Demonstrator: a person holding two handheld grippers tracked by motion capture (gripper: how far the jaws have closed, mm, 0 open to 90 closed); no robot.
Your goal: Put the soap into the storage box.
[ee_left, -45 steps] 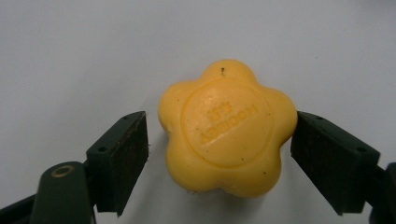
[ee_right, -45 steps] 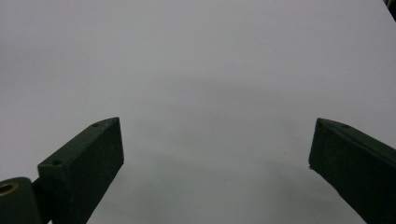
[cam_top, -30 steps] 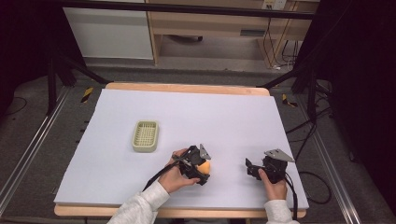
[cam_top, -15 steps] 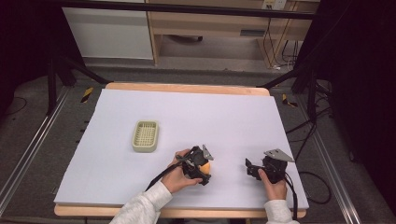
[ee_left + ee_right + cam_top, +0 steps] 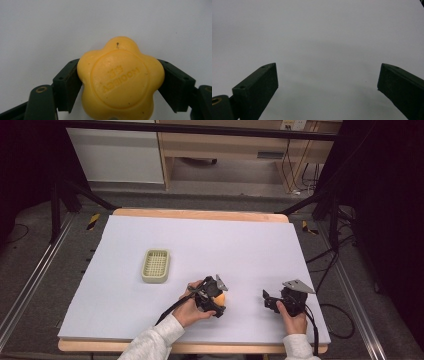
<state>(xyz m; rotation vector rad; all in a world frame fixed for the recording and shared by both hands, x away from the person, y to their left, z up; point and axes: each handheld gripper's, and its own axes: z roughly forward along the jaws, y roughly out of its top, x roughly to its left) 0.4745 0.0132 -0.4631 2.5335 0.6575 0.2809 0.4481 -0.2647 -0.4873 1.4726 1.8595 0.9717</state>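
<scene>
The left gripper [image 5: 214, 296] is clamped on a yellow flower-shaped soap [image 5: 120, 80], its two jaws pressing the soap's sides over the white table [image 5: 240, 245]; raised lettering shows on the soap's face. From above, the soap [image 5: 219, 297] sits near the table's front edge, well to the right of a pale green basket [image 5: 155, 266]. The right gripper [image 5: 272, 301] rests nearby to the right, its jaws spread wide with nothing but bare table between them.
</scene>
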